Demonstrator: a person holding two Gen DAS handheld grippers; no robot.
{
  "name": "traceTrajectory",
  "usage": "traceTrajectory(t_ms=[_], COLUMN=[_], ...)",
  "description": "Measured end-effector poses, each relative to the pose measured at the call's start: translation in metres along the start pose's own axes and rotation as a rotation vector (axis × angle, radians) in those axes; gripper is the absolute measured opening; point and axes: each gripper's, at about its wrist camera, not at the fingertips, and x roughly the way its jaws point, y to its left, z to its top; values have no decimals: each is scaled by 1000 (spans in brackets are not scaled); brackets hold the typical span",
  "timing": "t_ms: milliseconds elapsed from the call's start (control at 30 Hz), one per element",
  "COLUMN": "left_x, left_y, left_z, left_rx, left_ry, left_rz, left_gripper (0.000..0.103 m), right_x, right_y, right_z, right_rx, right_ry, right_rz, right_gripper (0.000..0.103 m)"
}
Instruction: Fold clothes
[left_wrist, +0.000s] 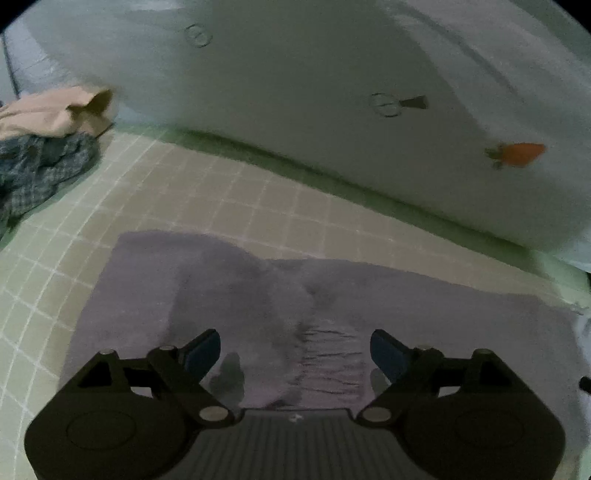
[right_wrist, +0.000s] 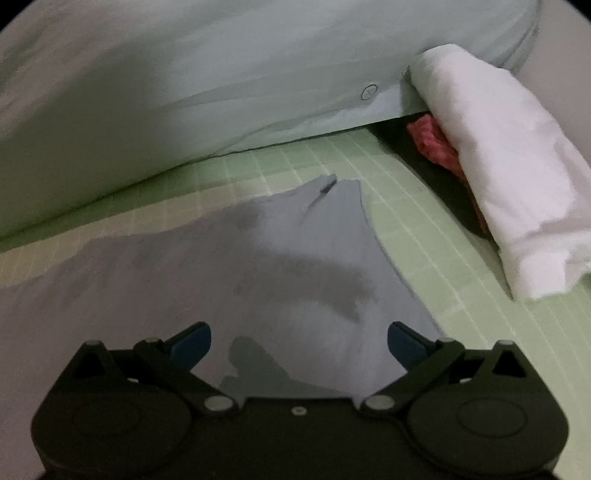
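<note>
Hovering wide apart and empty, the left gripper (left_wrist: 295, 350) and right gripper (right_wrist: 299, 343) fingers sit over the grey garment (left_wrist: 258, 295) spread beneath them on the green checked bed (left_wrist: 207, 192).

Two black claws (left_wrist: 295, 354) (right_wrist: 299, 345), blue-padded fingers (left_wrist: 201, 354) on linkage arms with silver pivot pins, round housings.

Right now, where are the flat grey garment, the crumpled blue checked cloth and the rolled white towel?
flat grey garment (left_wrist: 406, 314): left wrist view, its right half.
crumpled blue checked cloth (left_wrist: 40, 166): left wrist view, its middle.
rolled white towel (right_wrist: 502, 147): right wrist view, its top side.
</note>
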Motion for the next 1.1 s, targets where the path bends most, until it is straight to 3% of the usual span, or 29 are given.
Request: traceTrajectory(t_ms=[133, 267, 567, 600, 667, 733, 800, 867, 1033, 1100], left_x=[2, 0, 5, 5, 4, 0, -6, -13, -36, -47], left_y=[6, 9, 19, 19, 19, 20, 23, 28, 41, 48], left_z=[-1, -2, -3, -4, -7, -9, -12, -16, -28, -32], left_rx=[-8, 17, -13, -14, -13, -17, -39, -62, -79, -81], left_ry=[15, 21, 39, 37, 33, 23, 6, -2, -28, -40], left_rz=[35, 69, 94, 91, 88, 77, 48, 16, 5, 2], left_gripper=[88, 88, 89, 89, 89, 89, 89, 89, 89, 89], right_x=[32, 49, 51, 48, 42, 36, 28, 7, -65, -81], right_y=[-19, -37, -38, -36, -33, -30, -19, 2, 52, 72], right_z=[15, 19, 19, 19, 20, 22, 23, 25, 35, 31], right_rx=[19, 48, 48, 45, 38, 32, -16, -137, -191, -205], right_ry=[22, 48, 51, 53, 56, 59, 63, 13, -124, -141], right_rz=[-42, 10, 39, 51, 73, 96, 78, 32, 126, 163], right_gripper=[103, 103, 100, 95, 72, 12, 13, 12, 12, 12])
